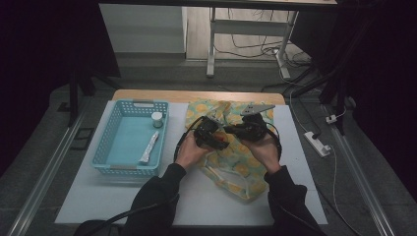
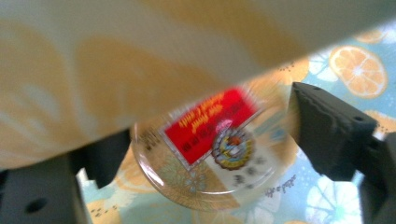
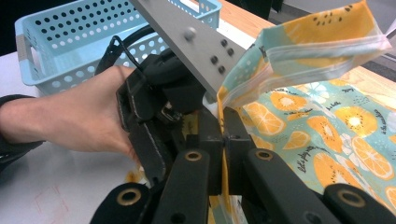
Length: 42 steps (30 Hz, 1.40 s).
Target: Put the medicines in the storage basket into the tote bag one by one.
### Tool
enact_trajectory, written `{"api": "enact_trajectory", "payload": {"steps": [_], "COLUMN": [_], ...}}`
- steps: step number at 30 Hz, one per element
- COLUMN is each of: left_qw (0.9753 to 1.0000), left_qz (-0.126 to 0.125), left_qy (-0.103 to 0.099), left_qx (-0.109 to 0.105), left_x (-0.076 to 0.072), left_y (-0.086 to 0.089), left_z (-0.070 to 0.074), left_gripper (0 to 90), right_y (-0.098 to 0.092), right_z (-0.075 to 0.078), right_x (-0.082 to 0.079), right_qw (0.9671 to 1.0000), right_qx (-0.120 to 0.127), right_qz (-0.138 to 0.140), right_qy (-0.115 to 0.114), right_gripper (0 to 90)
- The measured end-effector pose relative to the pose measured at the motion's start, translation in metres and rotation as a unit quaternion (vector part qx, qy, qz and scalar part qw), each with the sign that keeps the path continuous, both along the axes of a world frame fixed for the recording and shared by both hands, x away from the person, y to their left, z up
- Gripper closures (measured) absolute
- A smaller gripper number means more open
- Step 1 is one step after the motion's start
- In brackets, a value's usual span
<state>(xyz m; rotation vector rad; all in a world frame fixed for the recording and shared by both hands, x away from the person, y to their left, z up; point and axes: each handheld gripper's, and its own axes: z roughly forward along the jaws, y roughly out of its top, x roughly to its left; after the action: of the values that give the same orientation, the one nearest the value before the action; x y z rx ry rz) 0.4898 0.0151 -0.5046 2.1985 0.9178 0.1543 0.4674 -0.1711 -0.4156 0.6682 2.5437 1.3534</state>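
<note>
Mid-table, toward the right edge — right gripper (image 3: 223,140) pressed together on the rim of the fruit-print pouch (image 3: 327,121), lifting the mouth open. Left gripper (image 2: 201,154), jaws spread around a round clear-lidded tin (image 2: 210,158), reaches under the raised flap. Step in hand looks like loading the pouch; next move calls for pushing deeper, then letting go. Beyond, at the left edge — blue basket (image 1: 129,140).

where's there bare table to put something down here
Bare white table lies right of the orange-print zip bag, and along the near edge below the perforated blue plastic basket. The middle is crowded: both grippers work at the bag. The basket floor is mostly free beside a white tube and small jar.
</note>
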Motion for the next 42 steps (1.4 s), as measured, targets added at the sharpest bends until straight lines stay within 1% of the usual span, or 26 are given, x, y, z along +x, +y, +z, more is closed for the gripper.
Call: {"api": "enact_trajectory", "payload": {"steps": [3, 5, 11, 14, 23, 30, 34, 37, 39, 41, 42], "left_qw": [1.0, 1.0, 0.9996, 0.9995, 0.9994, 0.9991, 0.9989, 0.9991, 0.9991, 0.9992, 0.9994], "left_qz": [-0.003, -0.009, -0.024, -0.029, -0.032, -0.038, -0.038, -0.03, -0.026, -0.023, -0.02], "left_qy": [0.0, 0.003, 0.012, 0.012, 0.011, 0.013, 0.013, 0.009, 0.011, 0.012, 0.011], "left_qx": [-0.002, -0.001, 0.001, 0.002, 0.004, -0.012, -0.024, -0.028, -0.033, -0.031, -0.026], "left_x": [-0.003, -0.006, -0.019, -0.026, -0.043, -0.056, -0.062, -0.065, -0.067, -0.07, -0.071], "left_y": [0.004, 0.007, 0.018, 0.024, 0.038, 0.048, 0.057, 0.066, 0.072, 0.078, 0.081], "left_z": [0.005, 0.008, 0.017, 0.022, 0.029, 0.035, 0.039, 0.04, 0.04, 0.04, 0.04], "left_gripper": [12.2, 11.1, 9.0, 8.1, 4.2, 1.0, 0.0, 0.0, 0.0, 0.0, 0.0], "right_y": [-0.001, -0.002, -0.002, -0.001, 0.0, 0.001, 0.001, 0.001, 0.001, 0.0, 0.0], "right_z": [0.001, 0.002, 0.004, 0.005, 0.006, 0.007, 0.007, 0.006, 0.006, 0.006, 0.006], "right_x": [0.0, 0.0, -0.002, -0.002, -0.004, -0.005, -0.005, -0.005, -0.004, -0.004, -0.004], "right_qw": [1.0, 1.0, 0.9999, 0.9999, 0.9999, 0.9999, 0.9999, 0.9999, 0.9999, 0.9999, 0.9999], "right_qx": [0.002, 0.005, 0.01, 0.011, 0.013, 0.012, 0.012, 0.012, 0.012, 0.011, 0.011], "right_qz": [-0.001, -0.001, 0.0, 0.001, 0.004, 0.007, 0.006, 0.006, 0.005, 0.005, 0.005], "right_qy": [-0.002, -0.003, -0.005, -0.006, -0.007, -0.008, -0.007, -0.006, -0.005, -0.005, -0.005], "right_gripper": [90.0, 89.9, 89.9, 89.9, 89.9, 89.9, 89.9, 89.9, 89.9, 89.9, 89.9]}}
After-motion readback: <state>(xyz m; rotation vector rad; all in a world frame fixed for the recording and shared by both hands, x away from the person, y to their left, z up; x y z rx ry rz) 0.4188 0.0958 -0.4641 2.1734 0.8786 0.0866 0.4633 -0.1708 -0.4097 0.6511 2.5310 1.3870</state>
